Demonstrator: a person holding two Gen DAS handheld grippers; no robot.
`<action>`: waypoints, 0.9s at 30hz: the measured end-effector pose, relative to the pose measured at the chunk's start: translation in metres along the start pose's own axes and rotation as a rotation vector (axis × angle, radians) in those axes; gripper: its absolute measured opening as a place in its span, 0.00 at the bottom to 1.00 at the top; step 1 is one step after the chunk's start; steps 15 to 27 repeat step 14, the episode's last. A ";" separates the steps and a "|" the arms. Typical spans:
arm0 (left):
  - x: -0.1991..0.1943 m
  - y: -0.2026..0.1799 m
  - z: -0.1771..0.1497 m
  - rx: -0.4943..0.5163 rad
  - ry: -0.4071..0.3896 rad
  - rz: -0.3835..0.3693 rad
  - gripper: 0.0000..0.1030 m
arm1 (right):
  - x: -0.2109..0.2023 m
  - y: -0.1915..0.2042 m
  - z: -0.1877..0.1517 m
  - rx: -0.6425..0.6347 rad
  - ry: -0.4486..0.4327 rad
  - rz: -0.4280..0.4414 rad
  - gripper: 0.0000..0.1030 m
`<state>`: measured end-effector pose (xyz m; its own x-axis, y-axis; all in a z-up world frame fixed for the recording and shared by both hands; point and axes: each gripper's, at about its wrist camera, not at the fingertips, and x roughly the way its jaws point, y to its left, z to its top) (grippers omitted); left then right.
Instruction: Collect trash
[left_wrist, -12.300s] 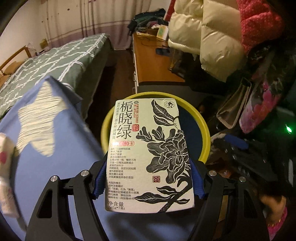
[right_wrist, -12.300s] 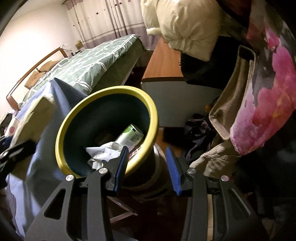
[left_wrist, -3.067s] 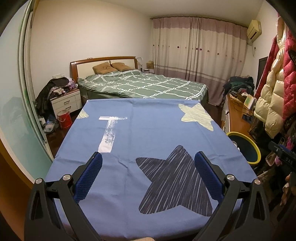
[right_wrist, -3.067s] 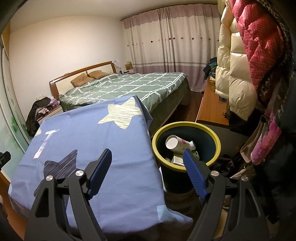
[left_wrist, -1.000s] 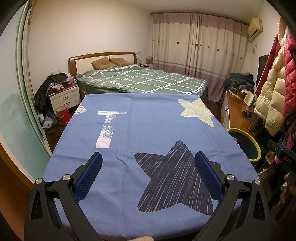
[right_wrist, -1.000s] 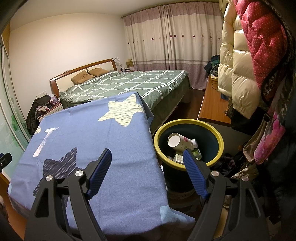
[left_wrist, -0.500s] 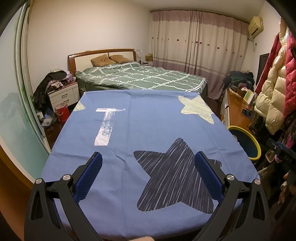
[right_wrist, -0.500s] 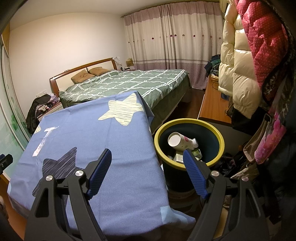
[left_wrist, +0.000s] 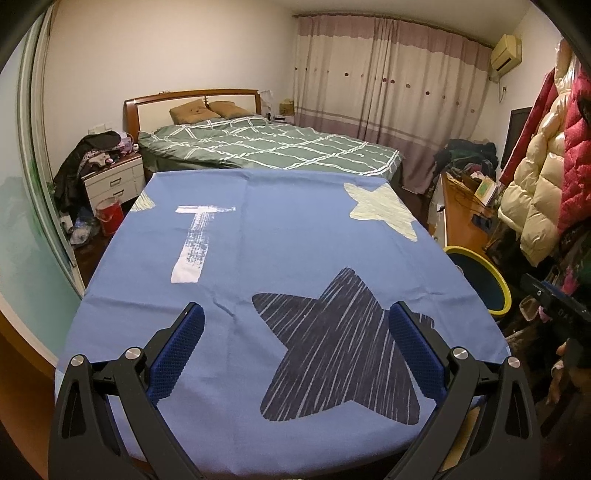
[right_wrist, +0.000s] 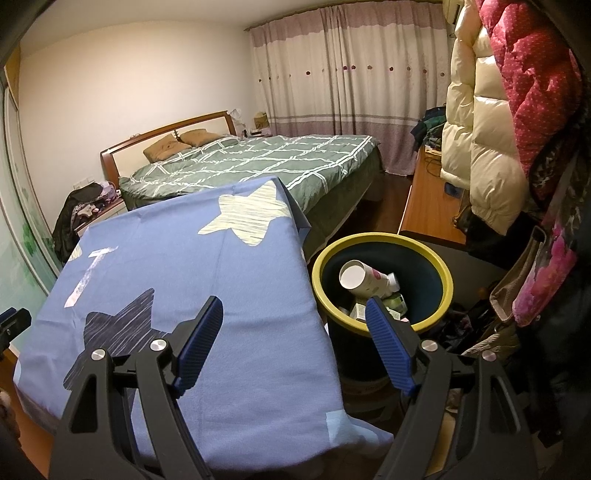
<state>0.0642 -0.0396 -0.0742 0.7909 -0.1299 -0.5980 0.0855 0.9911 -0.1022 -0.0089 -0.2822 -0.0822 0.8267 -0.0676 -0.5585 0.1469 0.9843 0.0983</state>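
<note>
Left gripper (left_wrist: 295, 332) fingers spread, empty, above blue cloth (left_wrist: 288, 236). Right gripper (right_wrist: 295, 332) spread, empty, near cloth's right edge beside bin (right_wrist: 384, 321) holding cup (right_wrist: 364, 280).

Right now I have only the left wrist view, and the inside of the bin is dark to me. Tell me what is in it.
Observer: A white paper cup lies on its side on top of the pile in the yellow-rimmed bin, with its open mouth towards the right wrist camera.
Operator: Report what lies under it.
Observer: Small cartons, one with a green and white label. The near finger hides part of them.
Operator: Give me the right gripper's state.
Observer: The right gripper is open, with nothing held between its fingers.
</note>
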 end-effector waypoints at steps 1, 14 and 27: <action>0.000 0.001 0.001 0.000 -0.005 0.004 0.95 | 0.000 0.001 0.000 -0.001 0.001 0.002 0.73; 0.076 0.044 0.042 -0.007 0.055 0.101 0.95 | 0.070 0.044 0.045 -0.073 0.092 0.097 0.73; 0.076 0.044 0.042 -0.007 0.055 0.101 0.95 | 0.070 0.044 0.045 -0.073 0.092 0.097 0.73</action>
